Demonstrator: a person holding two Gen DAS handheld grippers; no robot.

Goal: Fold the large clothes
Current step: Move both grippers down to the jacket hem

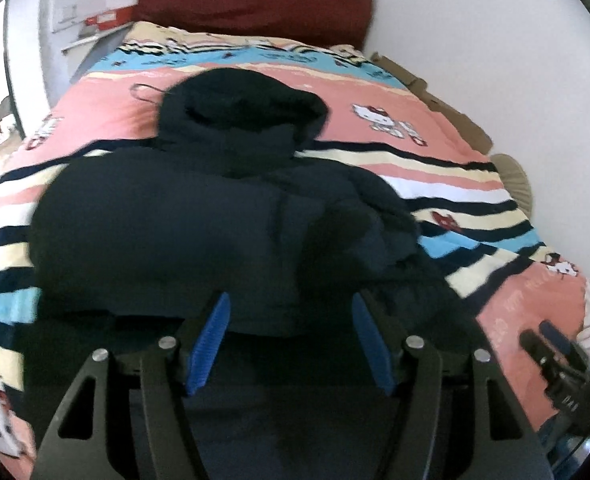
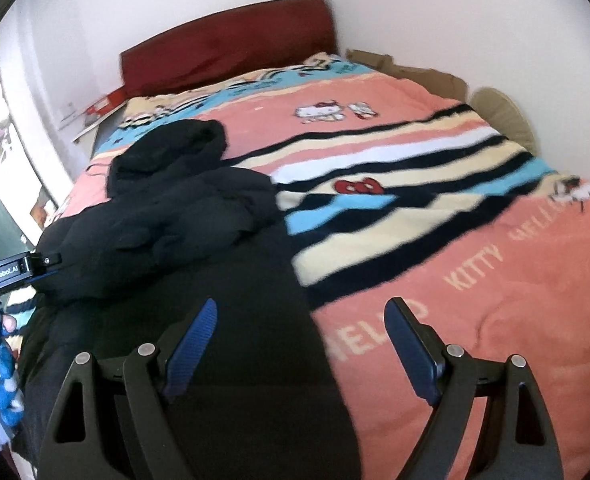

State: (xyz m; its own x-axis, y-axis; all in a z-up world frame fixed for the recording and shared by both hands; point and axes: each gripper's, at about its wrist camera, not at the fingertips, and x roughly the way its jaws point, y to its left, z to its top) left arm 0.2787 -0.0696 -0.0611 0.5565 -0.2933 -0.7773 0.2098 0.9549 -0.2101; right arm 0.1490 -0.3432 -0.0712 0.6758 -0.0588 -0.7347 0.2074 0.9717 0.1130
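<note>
Ahead of the left gripper (image 1: 291,300), its 2 blue pads spread apart and empty, lies the dark navy hooded padded jacket (image 1: 199,216) on the striped pink cartoon bedspread (image 1: 435,160). Right gripper (image 2: 301,312) gapes wide, jacket (image 2: 167,216) ahead-left.

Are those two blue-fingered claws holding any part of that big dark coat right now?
No. The left gripper and right gripper are both open above the dark hooded padded coat on the striped bedspread, clamping nothing.
</note>
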